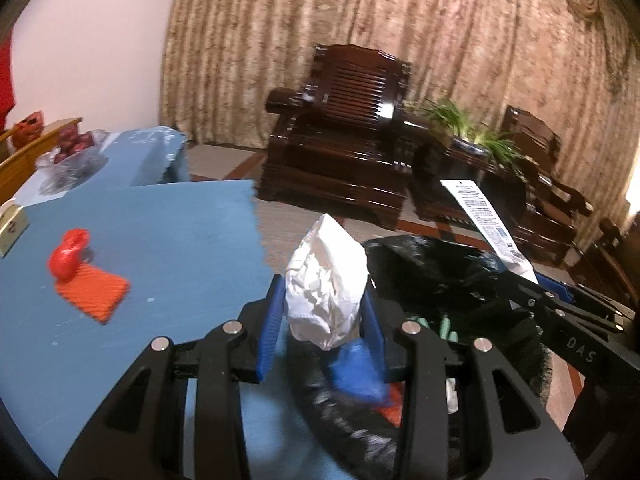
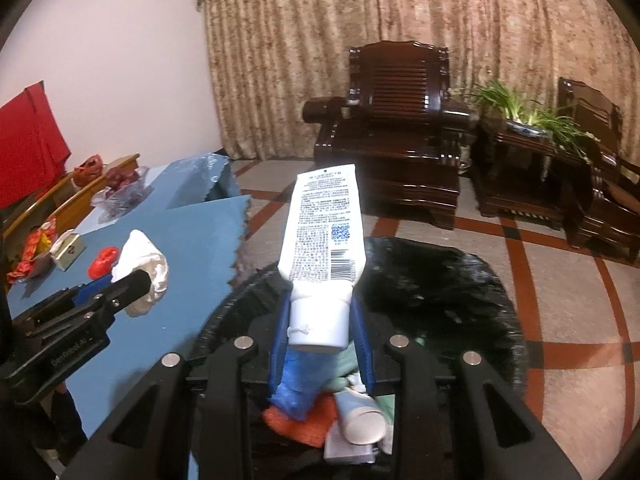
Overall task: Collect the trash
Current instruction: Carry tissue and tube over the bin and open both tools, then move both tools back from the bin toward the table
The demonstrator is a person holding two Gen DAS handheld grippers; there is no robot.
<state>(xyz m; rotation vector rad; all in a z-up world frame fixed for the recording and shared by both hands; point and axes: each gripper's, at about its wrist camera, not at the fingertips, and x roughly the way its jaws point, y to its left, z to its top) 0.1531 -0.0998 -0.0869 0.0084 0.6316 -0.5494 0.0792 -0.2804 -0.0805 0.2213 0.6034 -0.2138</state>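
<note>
My left gripper (image 1: 324,312) is clenched on a crumpled white paper wad (image 1: 326,284), and my right gripper (image 2: 320,312) is clamped on the capped end of a white squeeze tube (image 2: 322,232), whose printed body sticks out toward twelve o'clock. Both loads hang over or just at the mouth of the black trash bag (image 2: 440,280), which sits off the edge of the blue table (image 1: 160,240); from the right wrist the bag spreads from about one to five o'clock, and discarded pieces, another small tube (image 2: 362,416) among them, already lie in it below my fingers. To do this drop well, I judge I should bring the left load fully past the table edge, since the wad sits close to the bag's near rim at seven o'clock, then let go of one item at a time so the two tools do not knock together. The tube is long and top-heavy, so I would tip it downward before releasing. A red wrapper (image 1: 68,260) and an orange cloth (image 1: 94,292) on the table at nine o'clock look like the next pickups.
</note>
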